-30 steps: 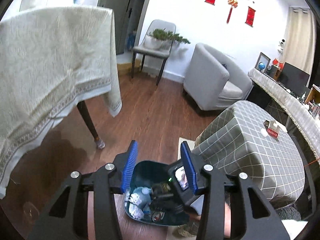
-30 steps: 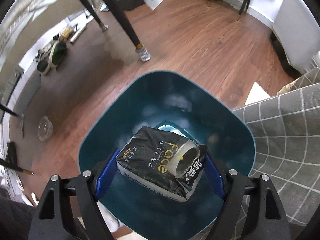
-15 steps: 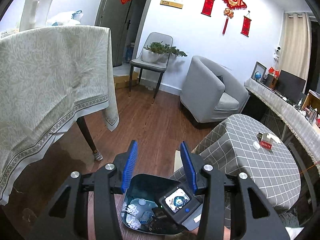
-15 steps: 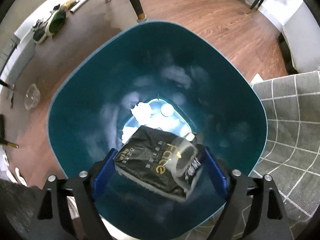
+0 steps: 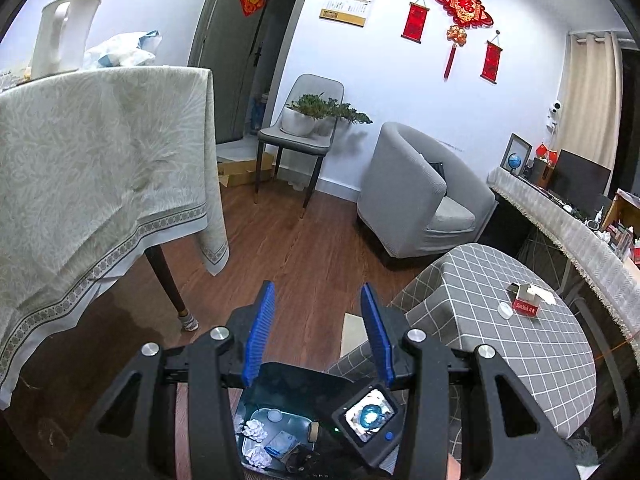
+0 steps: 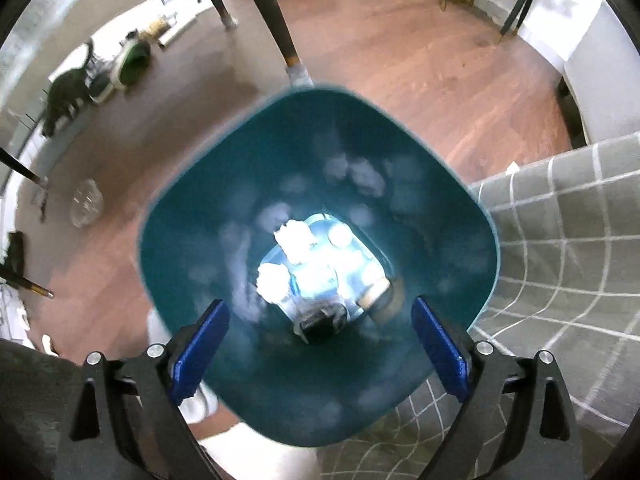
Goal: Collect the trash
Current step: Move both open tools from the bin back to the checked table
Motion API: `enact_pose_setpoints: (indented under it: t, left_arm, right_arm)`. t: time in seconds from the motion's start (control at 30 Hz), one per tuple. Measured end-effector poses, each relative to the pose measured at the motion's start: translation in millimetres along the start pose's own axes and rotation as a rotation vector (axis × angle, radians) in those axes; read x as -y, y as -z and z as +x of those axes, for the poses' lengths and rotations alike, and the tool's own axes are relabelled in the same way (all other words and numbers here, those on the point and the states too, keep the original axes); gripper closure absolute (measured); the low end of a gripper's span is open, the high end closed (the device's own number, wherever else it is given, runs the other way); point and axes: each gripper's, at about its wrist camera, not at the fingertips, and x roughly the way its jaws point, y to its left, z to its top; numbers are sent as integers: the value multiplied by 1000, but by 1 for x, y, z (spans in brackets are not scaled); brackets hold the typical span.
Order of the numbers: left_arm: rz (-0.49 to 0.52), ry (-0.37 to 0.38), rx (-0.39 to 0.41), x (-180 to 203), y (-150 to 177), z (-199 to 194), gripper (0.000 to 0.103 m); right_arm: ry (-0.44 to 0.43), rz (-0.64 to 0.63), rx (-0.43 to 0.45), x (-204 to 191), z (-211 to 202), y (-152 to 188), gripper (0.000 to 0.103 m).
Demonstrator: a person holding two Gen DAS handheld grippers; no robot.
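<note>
My right gripper (image 6: 318,304) points down over the open teal bin (image 6: 200,220). Its blue jaws are opening wide and hold nothing. A black tissue pack (image 6: 320,322) lies at the bottom of the bin beside crumpled white paper (image 6: 296,240) and other bright scraps. My left gripper (image 5: 318,288) stands open above the floor with nothing between its fingers. Below it the left wrist view shows the bin (image 5: 280,380), crumpled paper (image 5: 256,428) inside it, and the back of the right gripper's body (image 5: 368,420).
A low table under a grey checked cloth (image 5: 500,360) stands right beside the bin and bears a red box (image 5: 526,306). A tall table with a beige cloth (image 5: 80,180) is on the left, its leg (image 6: 280,32) near the bin. A grey armchair (image 5: 420,200) stands farther back.
The right jaws have spread and the black tissue pack has dropped from them into the bin. The left gripper has risen and tilted up, so more of the room shows.
</note>
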Motion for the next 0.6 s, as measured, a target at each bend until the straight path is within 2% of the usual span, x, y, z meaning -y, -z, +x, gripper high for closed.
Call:
enact_pose_setpoints:
  t: [0.17,0.37,0.5,0.6]
  left_arm:
    - [18,-6,14,11,-3,2,57]
    - [35,-13,32,23,-7,7,53]
    - [45,-15,37,34,-8,12,51]
    - [48,-12,39,40,-10,16,48]
  right_arm:
    - [-46,34,133,5,-50,-8,10]
    - [-20,37,305,12,-118,-14,10]
    - [29,49,363,24,-148,-11,10]
    - [51,66,392,34,-168,-7,19]
